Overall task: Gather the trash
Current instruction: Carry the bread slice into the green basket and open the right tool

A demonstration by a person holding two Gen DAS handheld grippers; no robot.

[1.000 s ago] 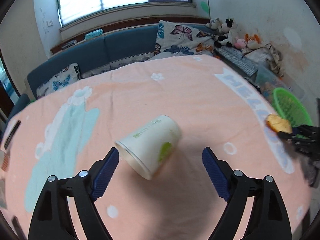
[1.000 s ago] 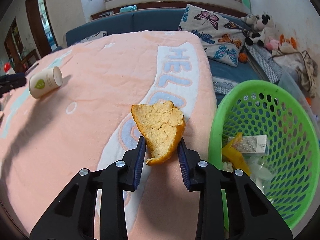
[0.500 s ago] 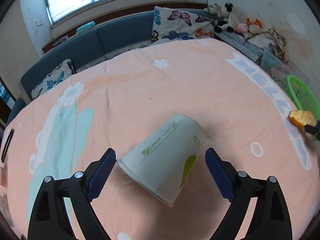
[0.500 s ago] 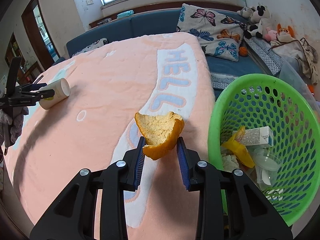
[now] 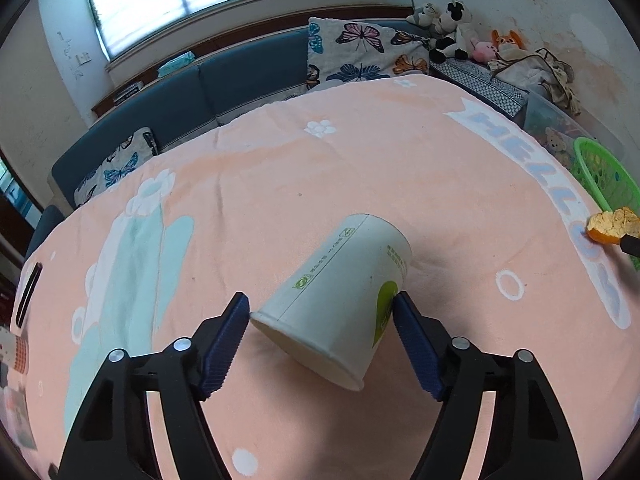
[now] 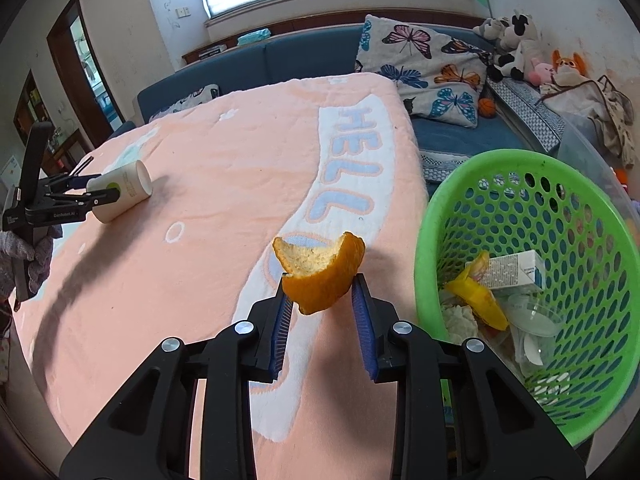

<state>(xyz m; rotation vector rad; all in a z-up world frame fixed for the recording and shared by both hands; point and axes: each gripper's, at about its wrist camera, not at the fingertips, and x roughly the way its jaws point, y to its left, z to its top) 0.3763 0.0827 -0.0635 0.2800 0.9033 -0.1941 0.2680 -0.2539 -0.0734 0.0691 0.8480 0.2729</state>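
The right gripper (image 6: 320,300) pinched an orange peel (image 6: 322,276) just left of the green basket (image 6: 424,248); carrying it over the rim seemed next; the left gripper (image 5: 322,320) straddled the toppled paper cup (image 5: 340,300), well left of the basket, pads touching it, grip unclear.

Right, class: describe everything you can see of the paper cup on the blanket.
The cup looks like white paper, with a green patch and small green print along its seam. It lies on its side on the pink blanket, its rim toward the left gripper and its base pointing away. The two blue pads sit at either side near the rim, seemingly just touching; the wall is not dented.
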